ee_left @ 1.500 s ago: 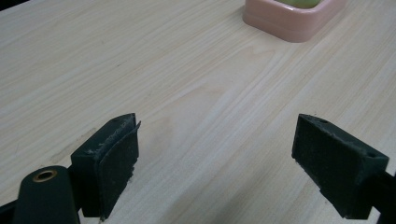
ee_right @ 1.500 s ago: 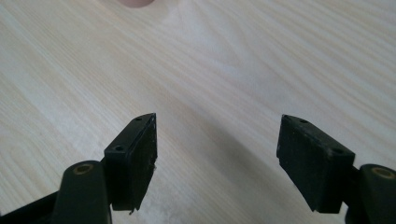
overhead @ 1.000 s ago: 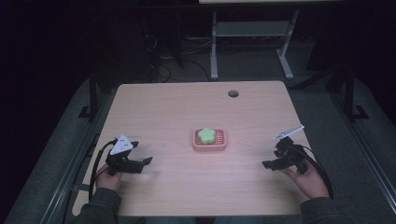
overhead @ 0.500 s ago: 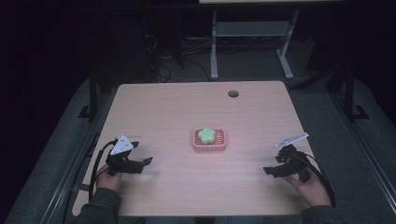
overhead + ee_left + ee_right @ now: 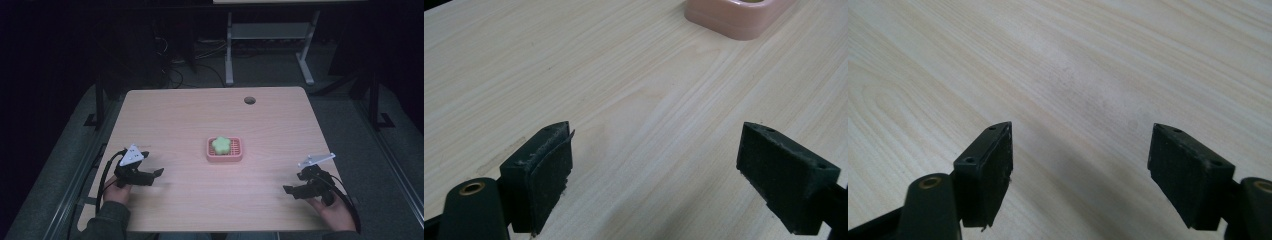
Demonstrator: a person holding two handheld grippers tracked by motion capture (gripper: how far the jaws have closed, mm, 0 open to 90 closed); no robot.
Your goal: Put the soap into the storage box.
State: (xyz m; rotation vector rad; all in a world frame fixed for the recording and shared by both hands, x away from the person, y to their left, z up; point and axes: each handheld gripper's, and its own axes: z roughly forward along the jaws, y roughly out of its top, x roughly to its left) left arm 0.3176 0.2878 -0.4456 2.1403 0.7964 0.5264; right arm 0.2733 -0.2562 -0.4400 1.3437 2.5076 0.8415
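A pink square dish [image 5: 225,150] sits at the middle of the wooden table [image 5: 190,115], with a light green flower-shaped piece [image 5: 220,144] lying in it. My left gripper [image 5: 154,175] rests low over the table's front left, open, jaws pointing right toward the dish, nothing between them. In the left gripper view [image 5: 654,165] a corner of the pink dish [image 5: 734,17] shows at the top right. My right gripper [image 5: 290,190] is at the front right, open and empty; in the right gripper view [image 5: 1080,165] bare wood lies between its jaws.
A round cable hole [image 5: 249,100] is near the table's back edge. Behind the table stands a metal-legged frame [image 5: 229,45] on dark floor with cables. A person's hands [image 5: 117,192] hold both grippers at the near edge.
My right gripper has drawn back toward the table's near edge and a little to the right. The left gripper has hardly moved.
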